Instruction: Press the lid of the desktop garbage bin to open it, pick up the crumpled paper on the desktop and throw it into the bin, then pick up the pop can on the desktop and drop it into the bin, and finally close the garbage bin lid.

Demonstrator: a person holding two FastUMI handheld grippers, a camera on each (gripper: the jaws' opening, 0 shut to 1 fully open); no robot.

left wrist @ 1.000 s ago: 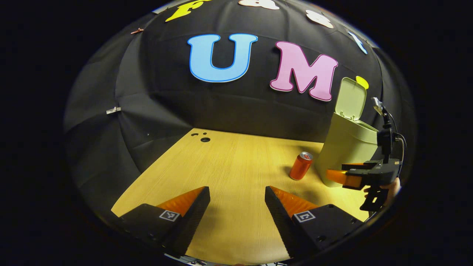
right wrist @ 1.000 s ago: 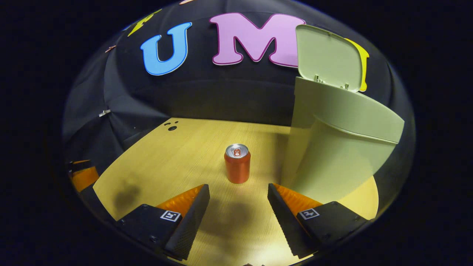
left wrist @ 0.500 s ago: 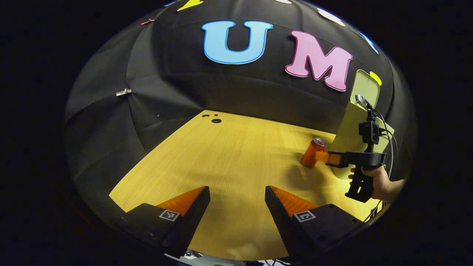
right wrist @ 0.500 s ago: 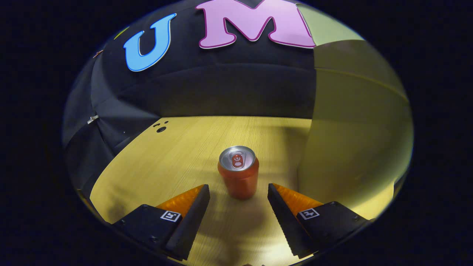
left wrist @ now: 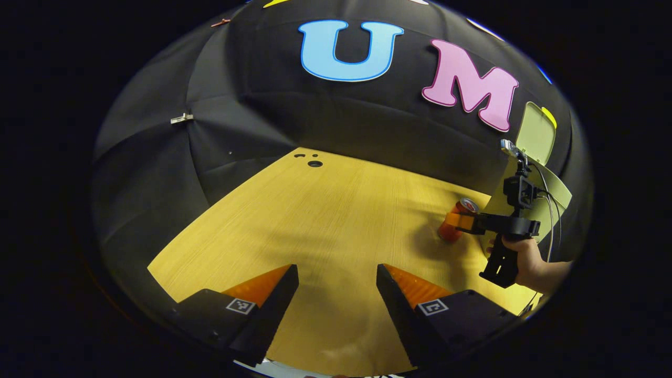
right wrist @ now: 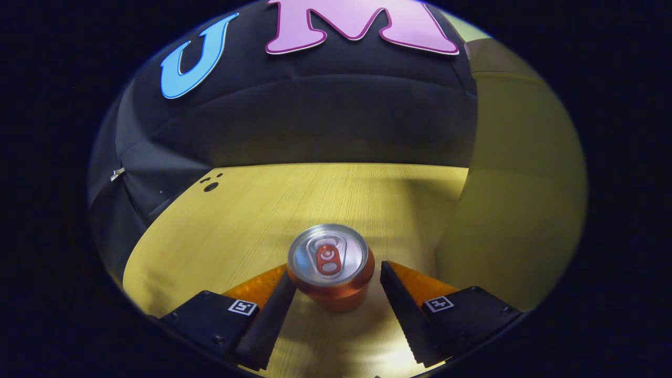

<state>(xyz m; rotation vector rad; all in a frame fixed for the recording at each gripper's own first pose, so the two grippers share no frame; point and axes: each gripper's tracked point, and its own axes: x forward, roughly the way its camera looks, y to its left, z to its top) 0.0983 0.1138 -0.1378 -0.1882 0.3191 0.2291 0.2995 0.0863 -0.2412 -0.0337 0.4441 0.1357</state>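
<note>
Right gripper view: the right gripper (right wrist: 335, 286) has its jaws spread wide, and the can (right wrist: 331, 266) stands between the two fingers, right in the middle. The left finger looks like it is just touching the can's side or very close to it. The right finger has a small gap to the can. So the jaws are around the can but do not squeeze it. The can stands upright on the desk (right wrist: 252, 210), its long way going up and down, with its silver top and pull tab facing up. That means the fingers can close on its round sides from left and right. Just to the right of the can is the bin (right wrist: 517, 210), very near. In the left gripper view, the bin's lid (left wrist: 535, 132) stands up, so the bin is open. I see no crumpled paper on the desk, so I think it is already in the bin and the can is the job now. The left gripper (left wrist: 336, 291) is well away from the can, low over the near side of the desk. Its jaws are wide too and hold nothing. From there a hand (left wrist: 527, 261) can be seen holding the right gripper at the can, with the bin just behind it. The right gripper is much nearer the can. My guess is that the next move is to squeeze the can, then lift it up and to the right over the bin.
</note>
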